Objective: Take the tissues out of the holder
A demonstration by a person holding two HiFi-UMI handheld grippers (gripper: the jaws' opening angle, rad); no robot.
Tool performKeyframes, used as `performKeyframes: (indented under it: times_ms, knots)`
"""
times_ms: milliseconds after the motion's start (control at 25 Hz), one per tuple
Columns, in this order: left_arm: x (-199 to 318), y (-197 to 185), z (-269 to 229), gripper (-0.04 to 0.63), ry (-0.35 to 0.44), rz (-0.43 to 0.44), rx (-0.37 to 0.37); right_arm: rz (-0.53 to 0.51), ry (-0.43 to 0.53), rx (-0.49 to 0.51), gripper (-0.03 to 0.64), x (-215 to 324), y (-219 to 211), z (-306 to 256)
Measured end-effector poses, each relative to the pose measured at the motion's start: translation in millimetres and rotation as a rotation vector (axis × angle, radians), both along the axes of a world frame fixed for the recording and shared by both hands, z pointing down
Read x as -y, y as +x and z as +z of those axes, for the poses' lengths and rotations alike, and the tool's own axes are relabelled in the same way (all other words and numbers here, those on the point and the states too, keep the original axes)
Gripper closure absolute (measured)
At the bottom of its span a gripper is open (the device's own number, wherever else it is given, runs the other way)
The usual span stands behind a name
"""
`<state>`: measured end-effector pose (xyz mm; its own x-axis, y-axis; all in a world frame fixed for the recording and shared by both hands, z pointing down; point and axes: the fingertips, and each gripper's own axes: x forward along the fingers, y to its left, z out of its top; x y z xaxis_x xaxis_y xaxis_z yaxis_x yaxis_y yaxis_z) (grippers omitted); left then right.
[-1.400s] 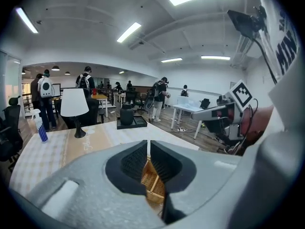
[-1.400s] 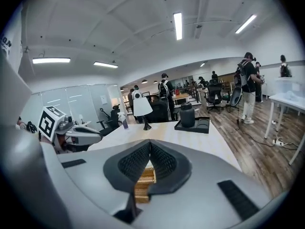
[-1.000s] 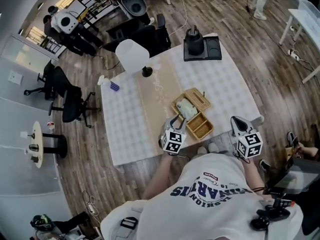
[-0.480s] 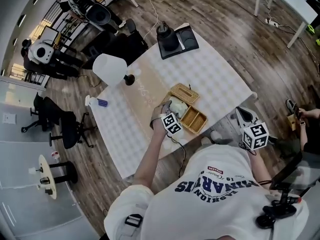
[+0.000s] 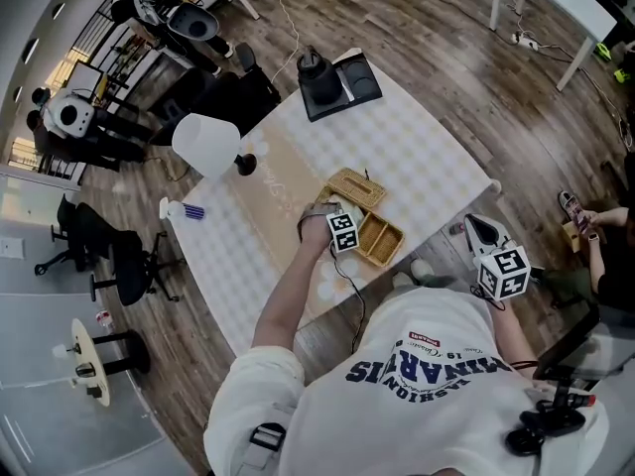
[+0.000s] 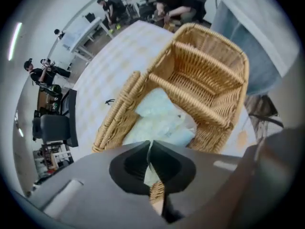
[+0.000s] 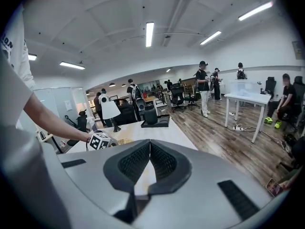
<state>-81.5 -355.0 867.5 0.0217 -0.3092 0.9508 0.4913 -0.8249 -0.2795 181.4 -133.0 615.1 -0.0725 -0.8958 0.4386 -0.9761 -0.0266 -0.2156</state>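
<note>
A wicker holder [image 5: 382, 241] with several compartments stands on the table's near side. In the left gripper view a pale green tissue pack [image 6: 157, 120] lies in the holder's [image 6: 200, 80] near compartment. My left gripper [image 6: 150, 144] is down at that compartment with its jaws shut, and the tips meet on the pack's near edge. From the head view the left gripper [image 5: 332, 216] covers the pack. My right gripper [image 5: 474, 228] hangs off the table's near right corner, away from the holder. Its jaws [image 7: 150, 142] are shut with nothing in them.
A white lamp [image 5: 205, 145] and a small spray bottle [image 5: 184, 210] stand at the table's left. A black tray with a dark kettle [image 5: 337, 77] sits at the far edge. Office chairs, desks and several people fill the room around the table.
My left gripper has reached forward from the table's near edge to the holder and now sits down in its tissue compartment. The right gripper has stayed by the table's corner.
</note>
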Motion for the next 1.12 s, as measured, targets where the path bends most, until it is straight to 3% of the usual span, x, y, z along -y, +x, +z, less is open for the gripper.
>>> performKeyframes:
  times_ms: [240, 640, 880, 1120]
  knots:
    - [0.7, 4.0, -8.1, 0.595, 0.026, 0.017, -0.01, -0.019, 0.002, -0.004, 0.609, 2.9, -4.9, -1.7]
    - [-2.7, 0.2, -23.1, 0.595, 0.045, -0.028, -0.037, -0.066, 0.013, 0.002, 0.609, 16.5, -19.1, 0.2]
    - [-4.3, 3.6, -71.9, 0.595, 0.118, -0.105, -0.146, -0.099, 0.022, 0.002, 0.609, 27.4, -25.3, -0.1]
    - [-19.8, 2.3, -167.0, 0.595, 0.22, -0.144, -0.302, -0.162, 0.038, -0.002, 0.609, 42.3, -40.1, -10.0]
